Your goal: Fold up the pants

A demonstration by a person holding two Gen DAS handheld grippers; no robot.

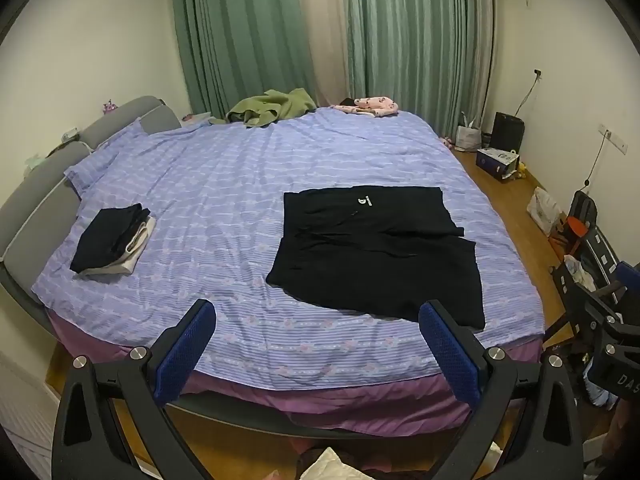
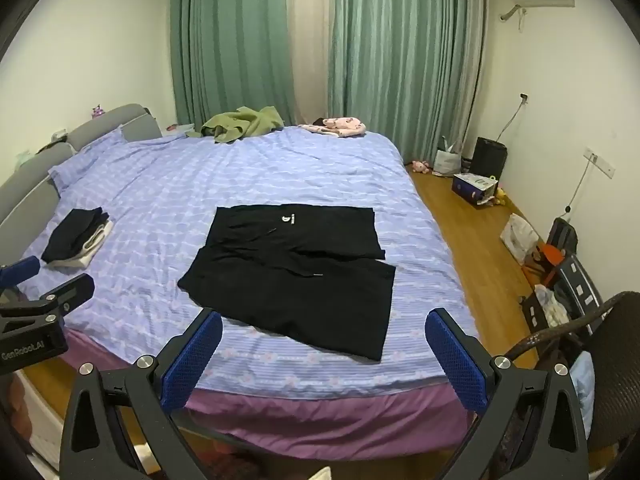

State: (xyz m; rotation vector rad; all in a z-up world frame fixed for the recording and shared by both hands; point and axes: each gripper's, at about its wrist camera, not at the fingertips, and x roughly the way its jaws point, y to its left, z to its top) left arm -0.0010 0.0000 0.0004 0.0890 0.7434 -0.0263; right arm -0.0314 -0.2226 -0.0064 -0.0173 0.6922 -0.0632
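While pants (image 1: pixel 376 256) lie flat on bed (image 1: pixel 224 184), left gripper (image 1: pixel 316 354), right gripper (image 2: pixel 324 354) spread, empty.

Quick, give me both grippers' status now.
Left gripper: open, holding nothing, short of the black pants.
Right gripper: open, holding nothing, also off the pants.

**Bed and what lay on it**

The bed (image 2: pixel 248 176), under a lilac striped sheet, carried black pants (image 2: pixel 296 272) spread flat near its foot edge. A stack of folded clothes (image 2: pixel 76 238) sat well apart toward the headboard. A green garment (image 2: pixel 240 124) and a pink garment (image 2: pixel 344 125) lay along the far edge.
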